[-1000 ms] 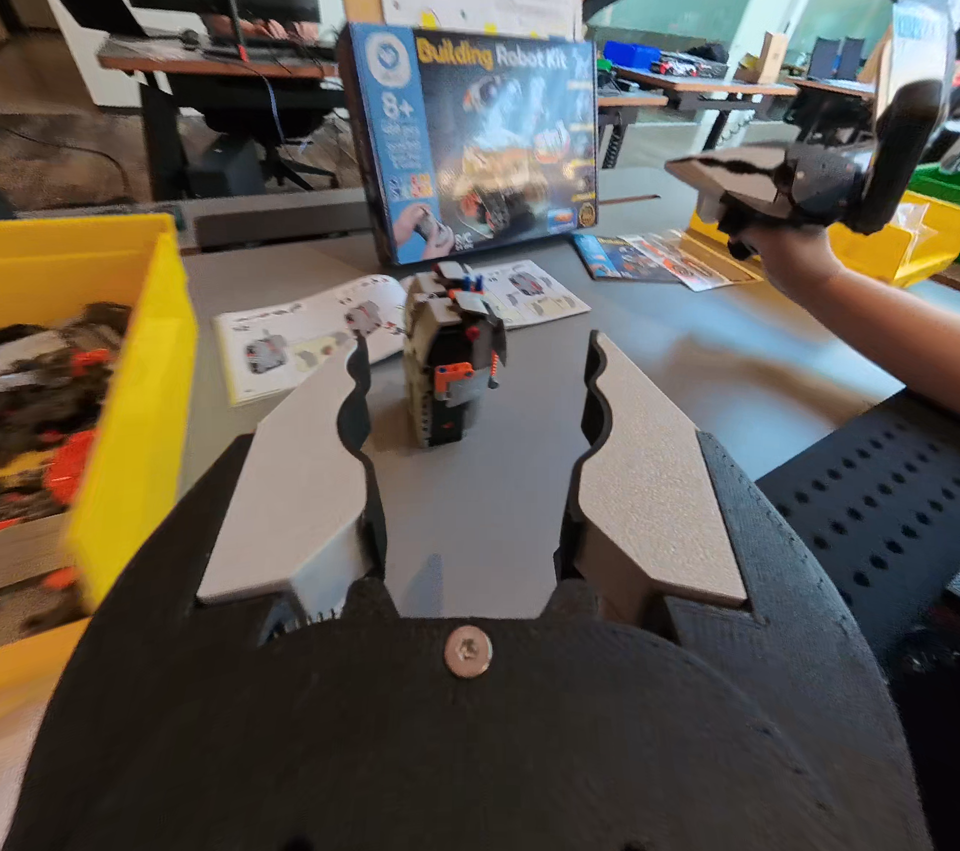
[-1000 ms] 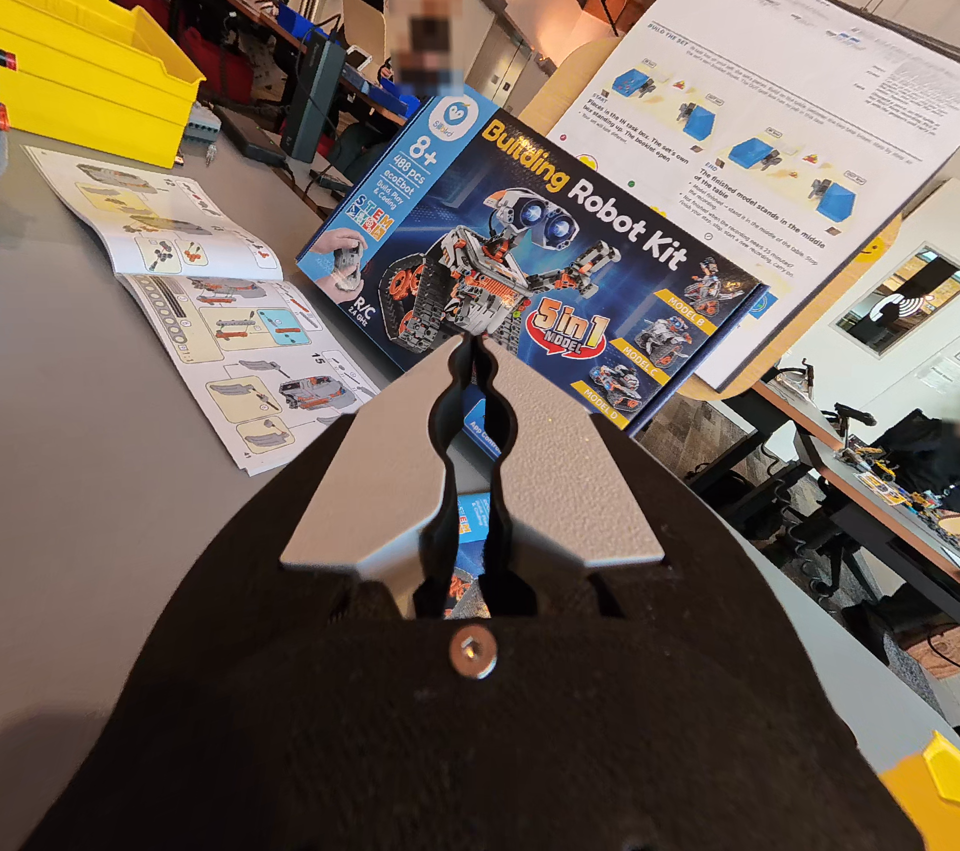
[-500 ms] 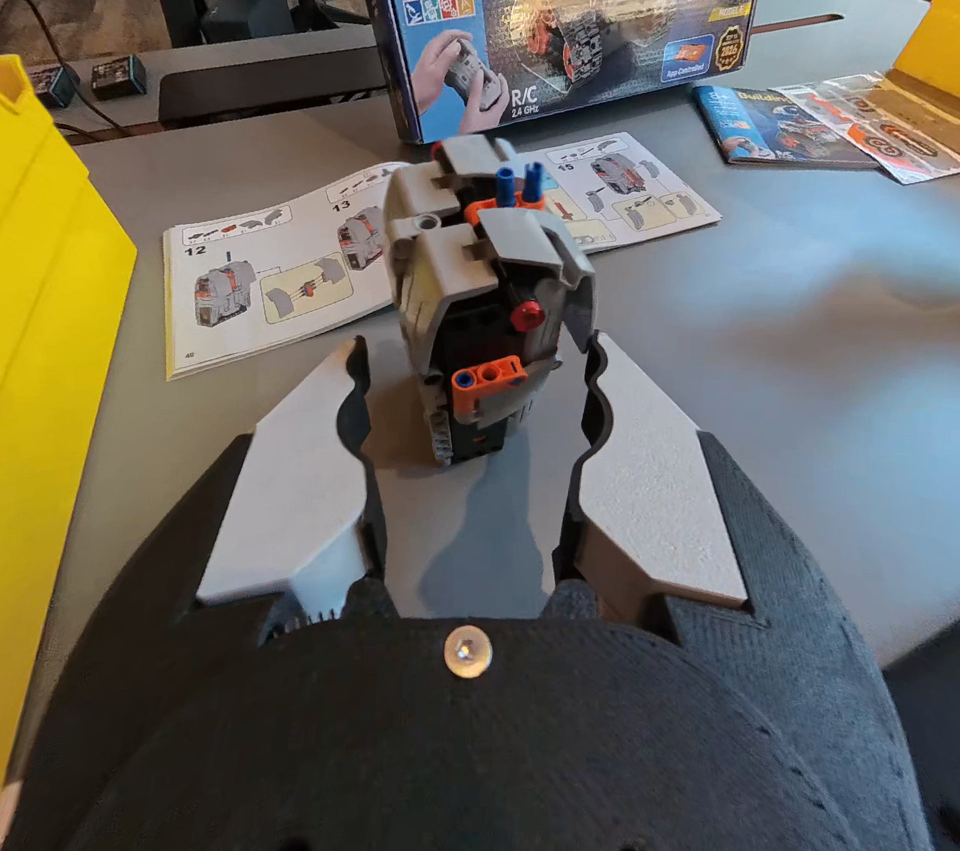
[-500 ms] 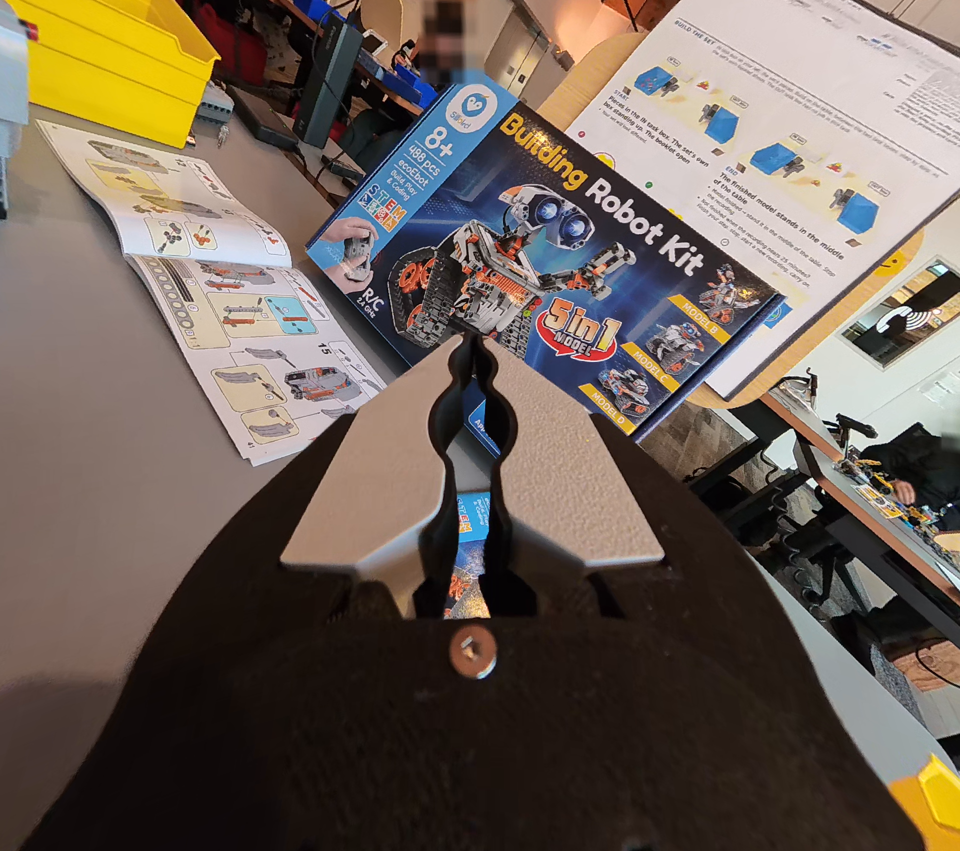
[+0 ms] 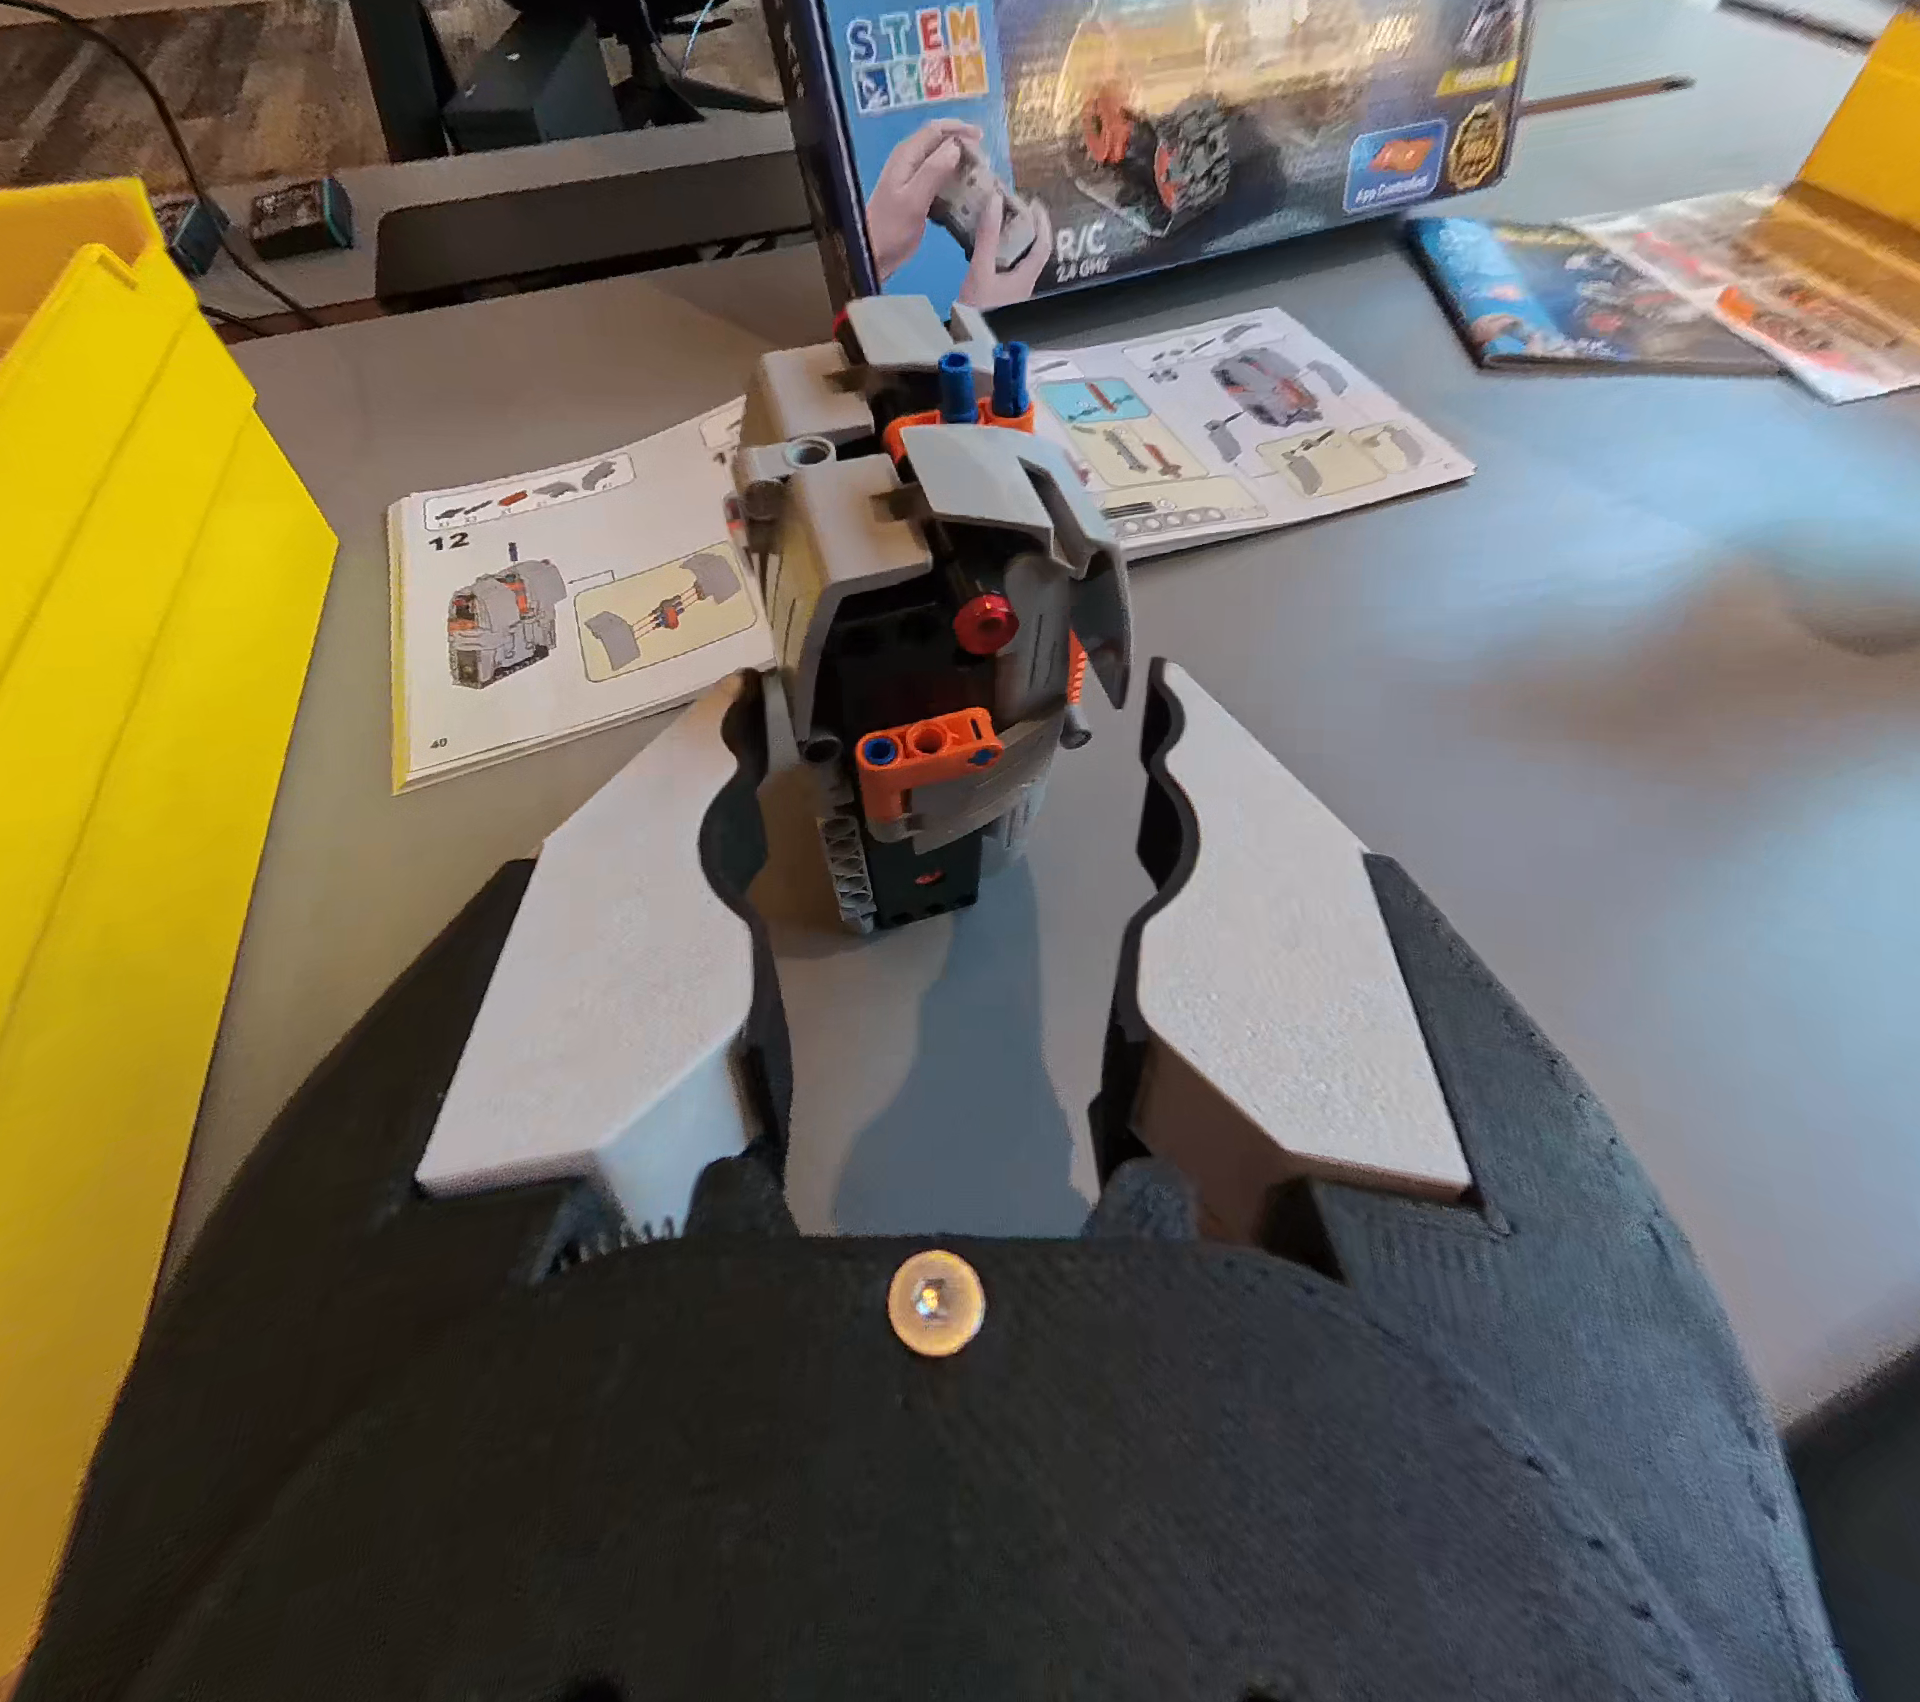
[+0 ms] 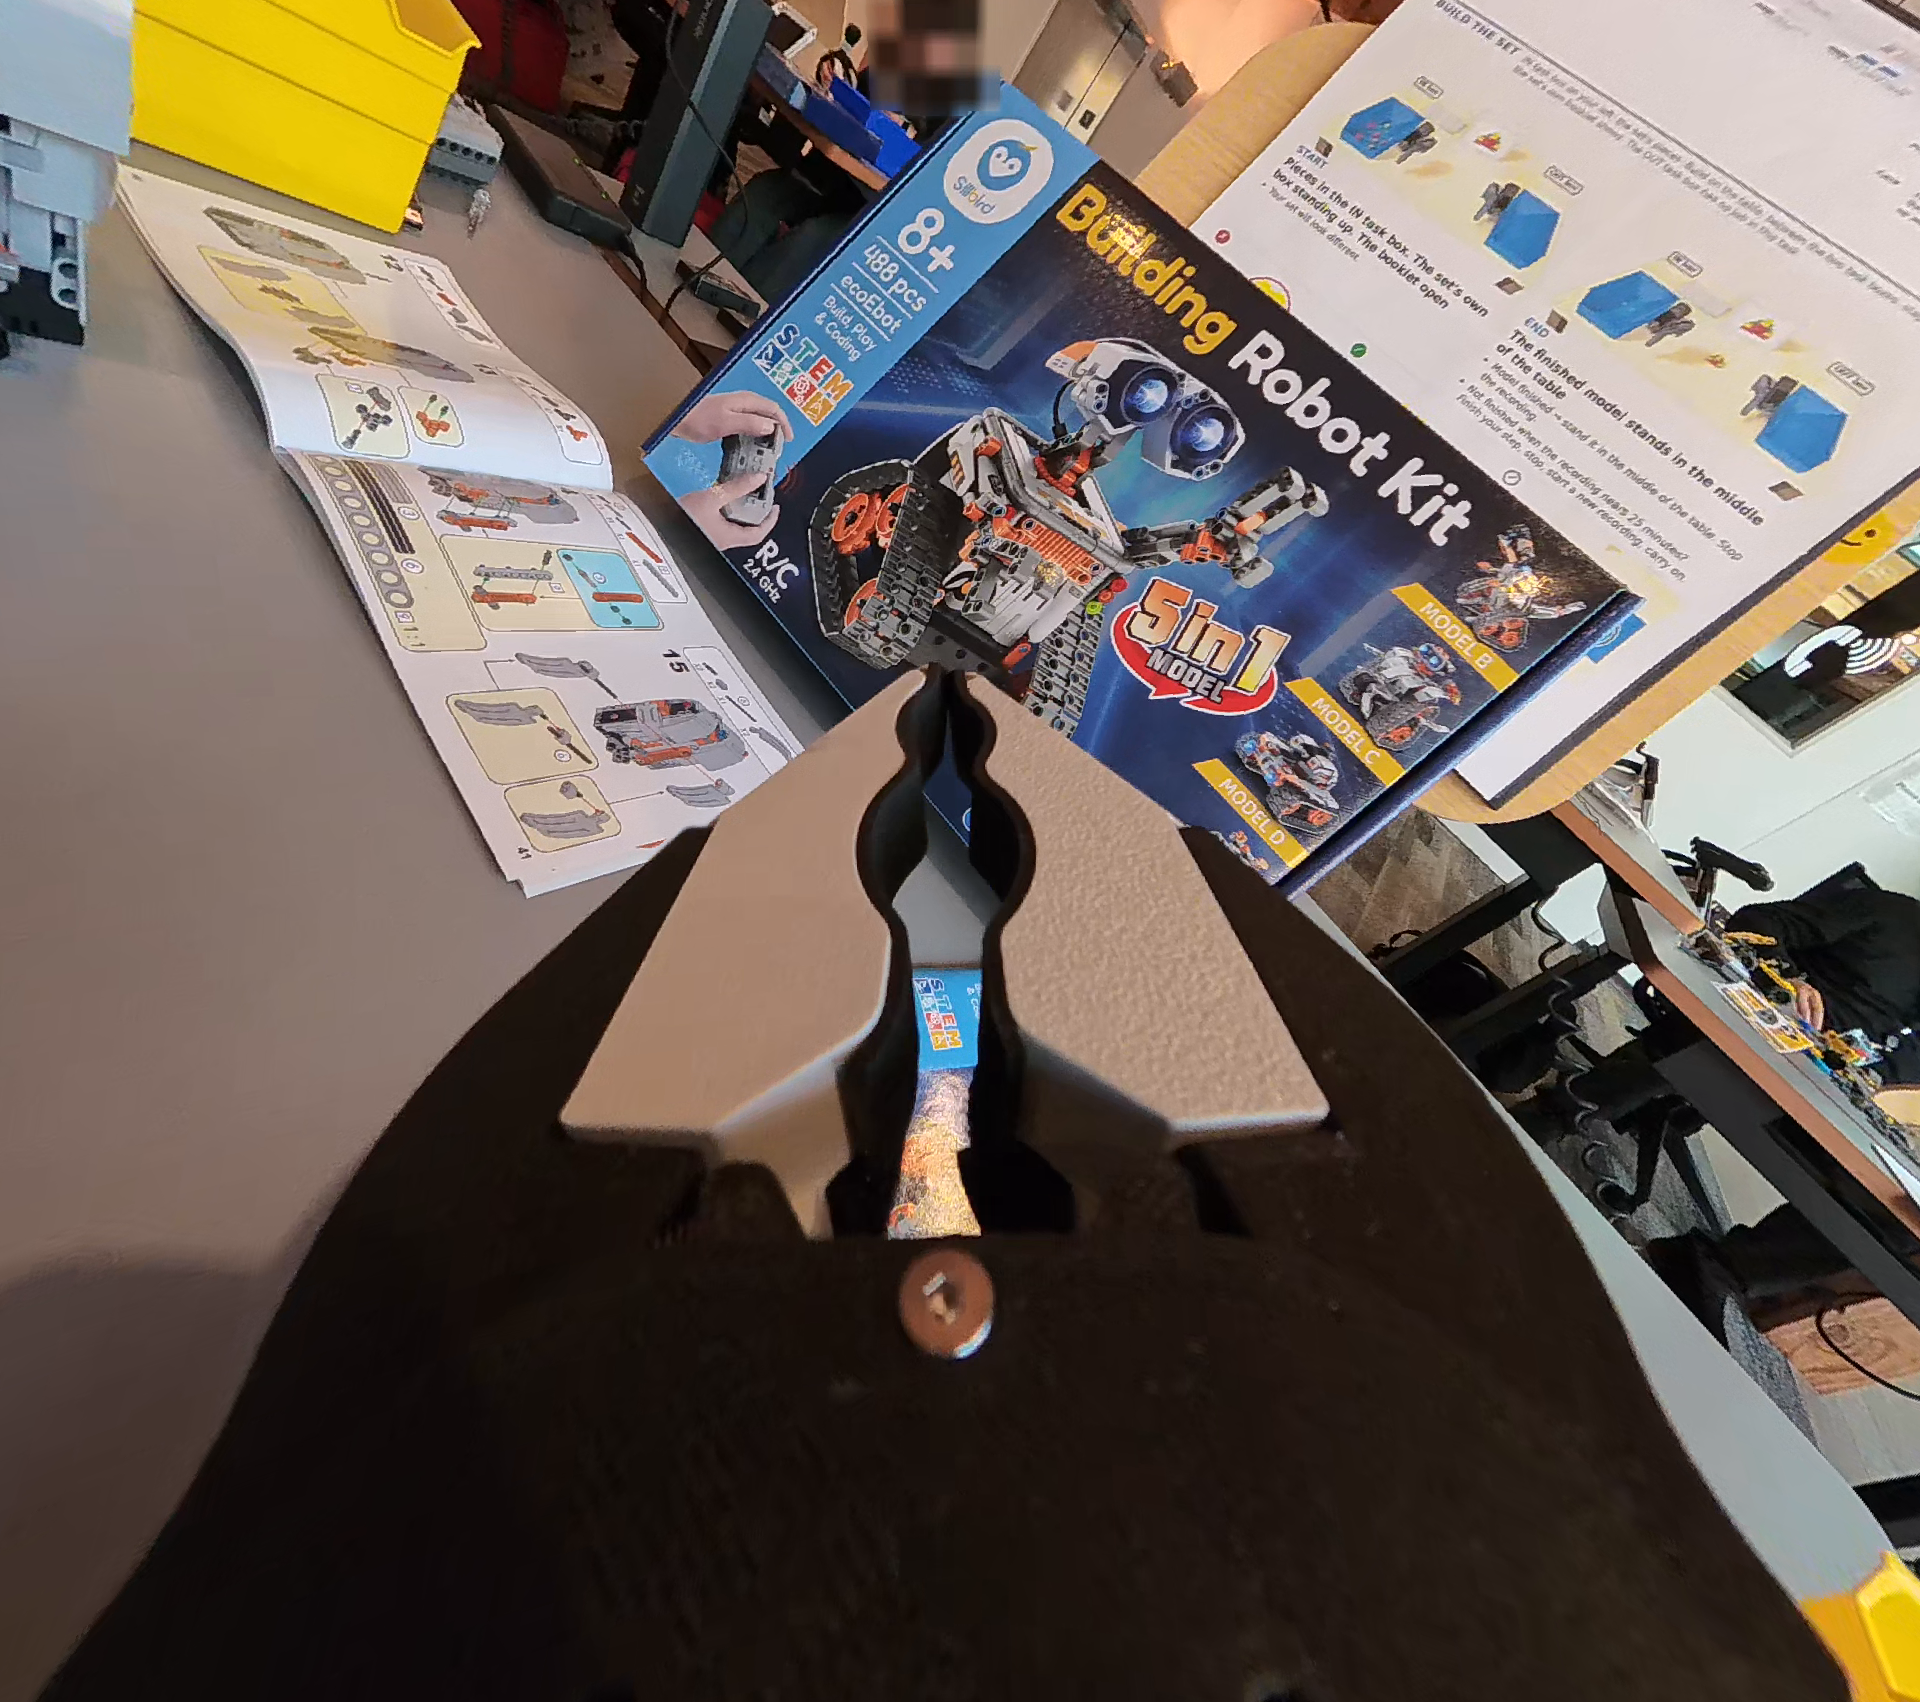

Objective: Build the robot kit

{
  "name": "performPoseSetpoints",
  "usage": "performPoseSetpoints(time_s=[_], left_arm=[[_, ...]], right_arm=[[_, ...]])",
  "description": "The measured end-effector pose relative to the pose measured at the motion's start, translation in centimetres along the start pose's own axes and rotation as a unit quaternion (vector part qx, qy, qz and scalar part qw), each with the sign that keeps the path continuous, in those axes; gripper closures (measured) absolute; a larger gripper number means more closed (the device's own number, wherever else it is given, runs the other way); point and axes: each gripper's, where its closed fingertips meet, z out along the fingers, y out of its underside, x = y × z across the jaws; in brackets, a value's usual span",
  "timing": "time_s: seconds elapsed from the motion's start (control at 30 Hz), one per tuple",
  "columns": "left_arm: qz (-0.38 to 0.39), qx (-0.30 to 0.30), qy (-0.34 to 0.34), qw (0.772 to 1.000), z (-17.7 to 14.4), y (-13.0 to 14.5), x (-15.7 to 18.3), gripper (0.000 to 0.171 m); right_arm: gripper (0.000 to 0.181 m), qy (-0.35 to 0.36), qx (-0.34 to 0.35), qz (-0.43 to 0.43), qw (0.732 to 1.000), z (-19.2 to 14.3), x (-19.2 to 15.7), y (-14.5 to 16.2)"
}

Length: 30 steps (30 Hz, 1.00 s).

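A grey, black and orange brick model (image 5: 914, 644) stands upright on the grey table (image 5: 1507, 769). My left gripper (image 5: 940, 696) is open, its fingers on either side of the model's lower half, not closed on it. The left finger looks close to or touching the model; the right finger is apart. My right gripper (image 6: 940, 681) is shut and empty, held above the table, pointing at the blue kit box (image 6: 1122, 489). The model shows at the left edge of the right wrist view (image 6: 52, 114).
An open instruction booklet (image 5: 582, 603) lies behind the model, also in the right wrist view (image 6: 488, 530). The kit box (image 5: 1143, 21) stands upright at the back. A yellow bin (image 5: 114, 717) is at the left. Leaflets (image 5: 1662, 302) lie at the right. A white instruction board (image 6: 1621, 281) leans behind the box.
My left gripper has moved forward and down, so the model now stands between its open fingers. My right gripper shifted slightly and stayed shut; the model has come into its view at the left.
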Motion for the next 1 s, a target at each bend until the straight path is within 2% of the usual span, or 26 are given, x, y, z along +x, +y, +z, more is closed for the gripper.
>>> performPoseSetpoints(time_s=[0.17, 0.27, 0.33, 0.43, 0.57, 0.63, 0.83, 1.0], left_arm=[[-0.016, 0.042, 0.003, 0.999, -3.4, -2.0, 0.1, 0.085], [-0.028, 0.078, 0.015, 0.996, -6.8, -4.1, -0.1, 0.085], [-0.024, 0.08, 0.015, 0.996, -8.9, -5.2, -1.2, 0.087], [0.0, 0.05, 0.012, 0.999, -11.7, -6.0, -3.9, 0.091], [0.058, 0.003, -0.032, 0.998, -14.8, -6.8, -9.9, 0.099], [0.063, -0.006, -0.031, 0.997, -15.8, -7.3, -12.1, 0.105], [0.026, -0.016, 0.018, 0.999, -17.0, -8.3, -16.8, 0.108], [0.043, -0.076, 0.034, 0.996, -16.9, -6.8, -20.2, 0.112]], right_arm=[[0.181, -0.002, -0.007, 0.0, 1.0, 0.2, -0.2, 0.5], [0.181, -0.007, -0.014, 0.001, 1.0, 0.4, -0.5, 0.9], [0.181, -0.008, -0.024, 0.009, 1.0, 0.6, -0.6, 1.4], [0.181, -0.007, -0.034, 0.022, 0.999, 0.7, -0.7, 2.1], [0.181, 0.003, -0.053, 0.039, 0.998, 0.6, -0.4, 3.3], [0.181, 0.011, -0.068, 0.042, 0.997, 0.4, 0.0, 4.1], [0.181, 0.052, -0.101, 0.021, 0.993, -0.8, 1.4, 4.5], [0.181, 0.068, -0.133, -0.004, 0.989, -2.0, 1.4, 4.3]])
